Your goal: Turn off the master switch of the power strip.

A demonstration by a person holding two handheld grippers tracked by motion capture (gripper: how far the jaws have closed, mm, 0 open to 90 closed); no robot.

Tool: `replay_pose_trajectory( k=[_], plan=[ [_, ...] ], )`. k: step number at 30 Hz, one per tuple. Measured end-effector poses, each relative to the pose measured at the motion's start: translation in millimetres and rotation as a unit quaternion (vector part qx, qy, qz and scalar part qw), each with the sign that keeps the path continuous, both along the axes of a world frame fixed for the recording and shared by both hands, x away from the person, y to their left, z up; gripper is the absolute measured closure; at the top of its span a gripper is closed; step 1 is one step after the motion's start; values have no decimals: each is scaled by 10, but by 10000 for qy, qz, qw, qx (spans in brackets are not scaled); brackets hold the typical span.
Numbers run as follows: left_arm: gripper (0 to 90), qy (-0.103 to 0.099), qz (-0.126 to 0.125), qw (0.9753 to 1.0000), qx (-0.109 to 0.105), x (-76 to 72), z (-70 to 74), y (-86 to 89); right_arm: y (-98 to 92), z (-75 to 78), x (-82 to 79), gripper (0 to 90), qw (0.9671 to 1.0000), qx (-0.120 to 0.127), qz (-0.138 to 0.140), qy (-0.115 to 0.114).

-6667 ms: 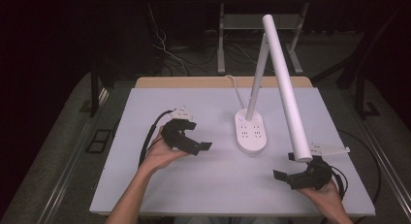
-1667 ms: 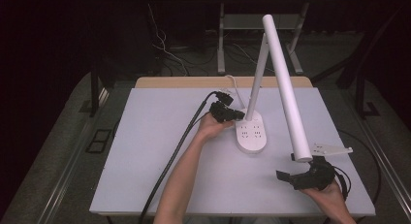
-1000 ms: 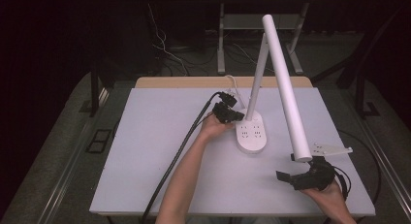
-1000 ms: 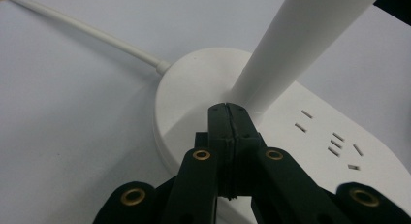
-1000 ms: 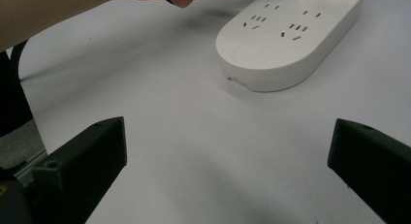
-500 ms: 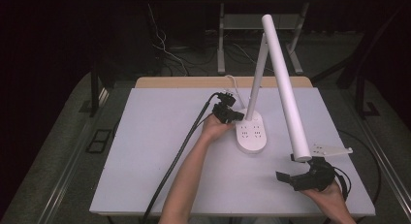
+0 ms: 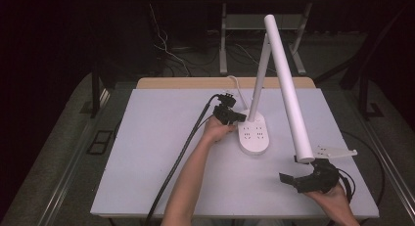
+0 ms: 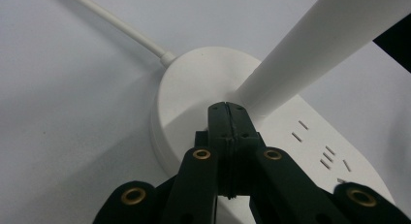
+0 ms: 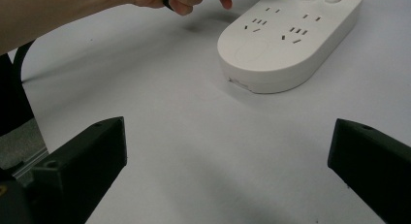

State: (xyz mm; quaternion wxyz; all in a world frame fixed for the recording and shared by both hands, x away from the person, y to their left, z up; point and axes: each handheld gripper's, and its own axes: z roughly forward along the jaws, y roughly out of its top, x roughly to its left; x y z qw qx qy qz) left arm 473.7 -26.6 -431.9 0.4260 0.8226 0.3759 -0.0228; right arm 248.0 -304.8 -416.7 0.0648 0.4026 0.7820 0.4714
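The left gripper (image 8: pixel 227 107) has its jaws pressed together, tips on the white oval lamp base with sockets (image 7: pixel 254 133), beside the white stem (image 8: pixel 310 54). The right gripper (image 7: pixel 298 179), jaws wide, rests well apart.

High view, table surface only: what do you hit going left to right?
Black cable → left gripper, jaws shut, at the rear of the lamp base → right gripper, jaws open, at the table's near right corner.
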Motion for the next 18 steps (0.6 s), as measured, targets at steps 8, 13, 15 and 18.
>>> replay_pose_trajectory(
  k=[8,13,15,18],
  plan=[
    [900,-114,-87,9999,-89,-19,12,12,19,-6,-11,0,10000,-26,13,-1],
    [900,-334,-119,9993,-72,-51,2,52,-6,-16,-8,0,10000,6,-34,15],
    [900,-335,-16,9992,-224,-48,-2,96,-14,-19,-6,0,10000,3,-36,6],
    [900,-375,-18,9990,-254,-57,31,167,-14,-20,-8,0,10000,-2,-38,0]
  ],
)
